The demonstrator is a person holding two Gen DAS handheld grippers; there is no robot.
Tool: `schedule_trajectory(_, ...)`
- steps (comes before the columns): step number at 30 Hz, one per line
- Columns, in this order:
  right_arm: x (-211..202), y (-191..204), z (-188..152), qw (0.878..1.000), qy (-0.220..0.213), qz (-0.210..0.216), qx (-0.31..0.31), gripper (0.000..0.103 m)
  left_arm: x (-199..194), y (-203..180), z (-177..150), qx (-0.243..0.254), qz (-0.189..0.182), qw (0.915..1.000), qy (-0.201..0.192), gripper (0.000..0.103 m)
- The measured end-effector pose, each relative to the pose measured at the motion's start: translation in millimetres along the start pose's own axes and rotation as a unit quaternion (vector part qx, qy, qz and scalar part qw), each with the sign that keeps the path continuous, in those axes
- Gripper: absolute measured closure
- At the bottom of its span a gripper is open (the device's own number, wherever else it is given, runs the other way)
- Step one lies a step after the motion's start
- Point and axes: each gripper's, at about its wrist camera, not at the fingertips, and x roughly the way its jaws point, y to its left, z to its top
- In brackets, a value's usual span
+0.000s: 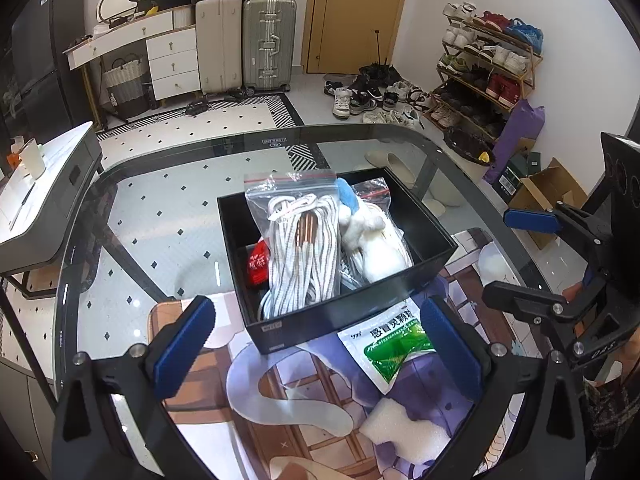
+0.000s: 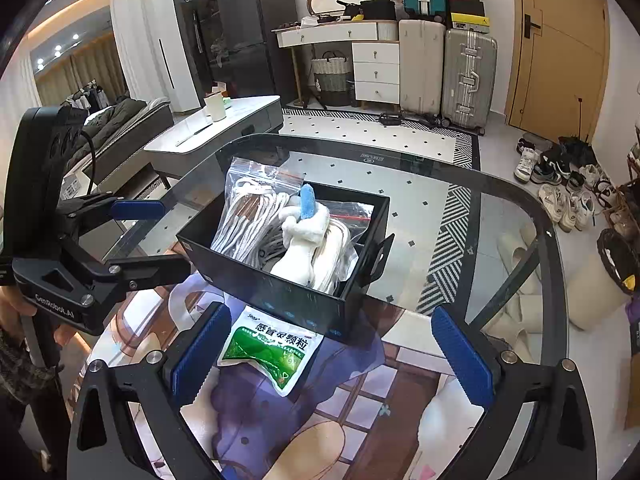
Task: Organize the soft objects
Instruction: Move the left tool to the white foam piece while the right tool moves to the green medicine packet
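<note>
Box [image 1: 352,312] at frame centre already holds rope bags [image 1: 298,248] and plush [image 1: 376,248]. Sachet [image 1: 394,344] and foam [image 1: 404,432] below it remain out; left gripper [image 1: 316,344] and right gripper [image 2: 332,356] both gape empty.

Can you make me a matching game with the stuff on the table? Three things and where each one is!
Things:
1. plush toy
2. green sachet
3. white foam piece

Places:
A. on the mat, just in front of the black box
B. inside the box
C. on the mat, closest to the left claw

Pairs: 1-B, 2-A, 3-C
</note>
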Motion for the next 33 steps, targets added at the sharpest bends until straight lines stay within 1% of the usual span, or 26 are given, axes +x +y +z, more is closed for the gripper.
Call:
schedule_trajectory(4,1.8,-0.9,-4.7,1.000,0.006,0.002,0.006,0.001,-0.4,-5.7,-13.7,0.002,0.003,1.0000,0.003,0.000)
schedule_trajectory(16,11.5,2.0,-24.6,1.000,0.025,0.008,0.015,0.001,4.8,-19.2,-51.5,0.008,-0.012,0.9994,0.033,0.000)
schedule_trajectory(24,21.7,5.2,-30.1,0.999,0.032,0.013,0.019,0.001,8.2,-32.1,-72.2,-0.012,-0.012,0.9976,0.067,0.000)
schedule_trajectory(33,37.9,14.1,-35.0,0.998,0.046,0.030,0.027,0.001,14.9,-41.8,-90.0,-0.040,-0.006,0.9951,0.090,0.000)
